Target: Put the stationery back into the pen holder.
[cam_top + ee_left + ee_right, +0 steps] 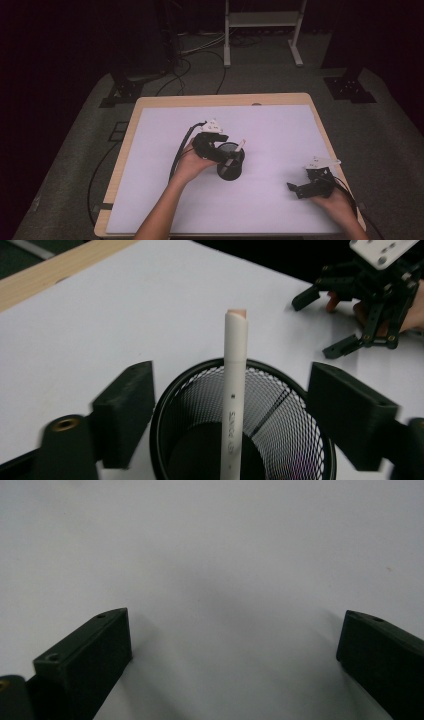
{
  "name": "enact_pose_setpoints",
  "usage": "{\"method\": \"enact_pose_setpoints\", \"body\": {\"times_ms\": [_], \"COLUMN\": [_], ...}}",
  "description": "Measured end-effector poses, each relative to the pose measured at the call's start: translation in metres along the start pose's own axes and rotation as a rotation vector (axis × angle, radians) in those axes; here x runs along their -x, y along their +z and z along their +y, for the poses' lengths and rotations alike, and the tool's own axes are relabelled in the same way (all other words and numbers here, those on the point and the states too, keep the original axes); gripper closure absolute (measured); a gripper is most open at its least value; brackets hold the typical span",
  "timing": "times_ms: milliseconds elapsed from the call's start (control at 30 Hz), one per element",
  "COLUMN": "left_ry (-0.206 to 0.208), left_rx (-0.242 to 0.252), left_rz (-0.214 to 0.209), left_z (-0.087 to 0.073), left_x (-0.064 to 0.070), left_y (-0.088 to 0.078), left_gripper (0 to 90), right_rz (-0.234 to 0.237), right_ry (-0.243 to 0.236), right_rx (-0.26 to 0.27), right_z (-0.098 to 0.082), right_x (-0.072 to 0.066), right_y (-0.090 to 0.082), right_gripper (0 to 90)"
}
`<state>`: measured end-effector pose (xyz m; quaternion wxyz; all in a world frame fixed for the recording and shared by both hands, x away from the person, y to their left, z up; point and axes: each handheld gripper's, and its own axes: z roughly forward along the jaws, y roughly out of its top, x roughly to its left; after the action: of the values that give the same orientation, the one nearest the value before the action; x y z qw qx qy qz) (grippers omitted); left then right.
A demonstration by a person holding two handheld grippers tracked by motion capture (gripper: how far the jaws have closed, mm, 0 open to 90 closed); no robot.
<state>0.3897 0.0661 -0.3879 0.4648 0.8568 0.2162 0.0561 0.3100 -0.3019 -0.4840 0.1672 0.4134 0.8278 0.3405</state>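
One white pen [234, 390] stands in the black mesh cup [295, 440] in the middle of the bench [150, 160], leaning on the rim. That job looks done. On the left, the left gripper [220, 145] sits at the cup, its fingers [125, 412] wide apart on each side of the pen and not touching it. On the right, the right gripper [300, 190] rests on the bench, fingers [95, 655] wide open and holding nothing. What looks left is pulling the left hand [190, 167] away.

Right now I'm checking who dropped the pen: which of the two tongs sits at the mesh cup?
The left tongs: open, jaws either side of the black mesh cup holding the white pen. The right tongs rest apart on the white sheet.
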Motion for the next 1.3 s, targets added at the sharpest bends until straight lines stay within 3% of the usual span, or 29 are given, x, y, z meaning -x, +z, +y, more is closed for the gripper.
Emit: {"method": "enact_pose_setpoints", "body": {"times_ms": [333,767,1167,1300], "left_ry": [-0.007,-0.02,-0.042,-0.068], "left_rx": [-0.042,-0.075,-0.119,-0.128], "left_rz": [0.051,0.111,0.189,0.214], "left_z": [-0.005,-0.026,-0.062,-0.08], "left_x": [0.001,-0.003,-0.004,-0.005], "left_y": [-0.018,-0.053,-0.082,-0.093], "left_gripper": [2.4,1.2,1.2,1.2], "right_rz": [0.0,0.001,0.0,0.0], "right_ry": [0.001,-0.001,-0.002,-0.002], "right_rx": [0.0,0.002,0.001,0.001], "right_z": [0.0,0.0,0.0,0.0], "right_x": [0.0,0.0,0.0,0.0], "right_y": [0.0,0.0,0.0,0.0], "right_gripper": [0.2,0.2,0.2,0.2]}}
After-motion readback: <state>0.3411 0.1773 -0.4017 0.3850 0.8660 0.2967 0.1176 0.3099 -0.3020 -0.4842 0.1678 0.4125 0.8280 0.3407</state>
